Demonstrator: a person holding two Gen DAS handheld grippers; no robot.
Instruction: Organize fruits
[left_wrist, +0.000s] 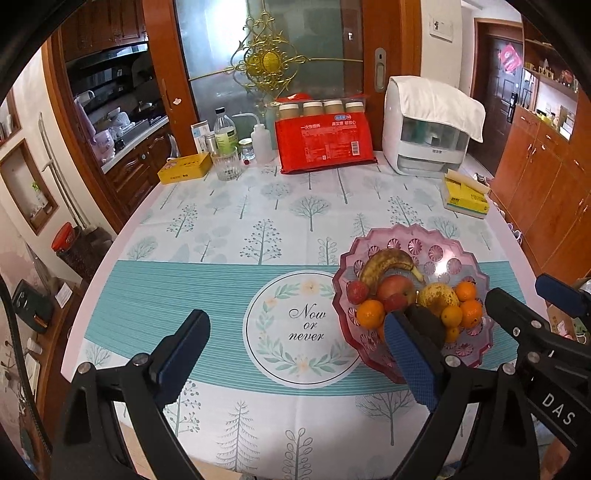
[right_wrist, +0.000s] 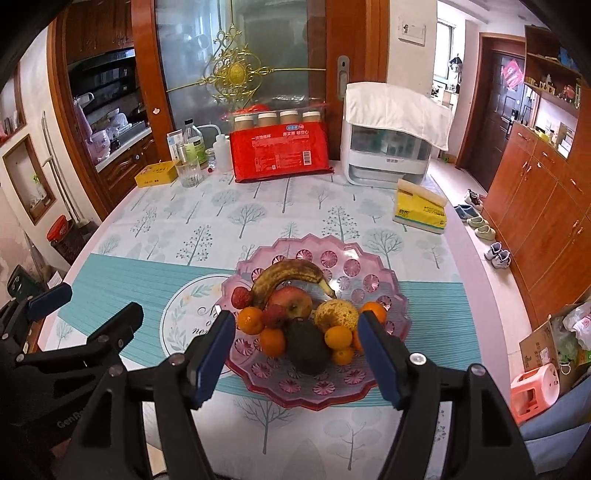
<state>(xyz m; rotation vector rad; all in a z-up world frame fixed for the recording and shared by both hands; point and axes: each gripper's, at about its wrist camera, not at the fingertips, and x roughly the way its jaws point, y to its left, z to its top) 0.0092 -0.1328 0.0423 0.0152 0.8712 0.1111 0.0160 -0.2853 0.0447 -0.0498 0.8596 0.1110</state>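
We see a table (right_wrist: 258, 221) under a tree-print cloth, a frosted glass door (right_wrist: 236, 55) with gold ornament behind, wooden cabinets (right_wrist: 535, 206) right, a kitchen counter (left_wrist: 136, 136) left, shoes (right_wrist: 496, 254) on tiled floor.

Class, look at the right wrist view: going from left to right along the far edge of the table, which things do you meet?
Yellow box → ribbed drinking glass → white squeeze bottle → red package → white appliance with a cloth on top → yellow tissue pack.
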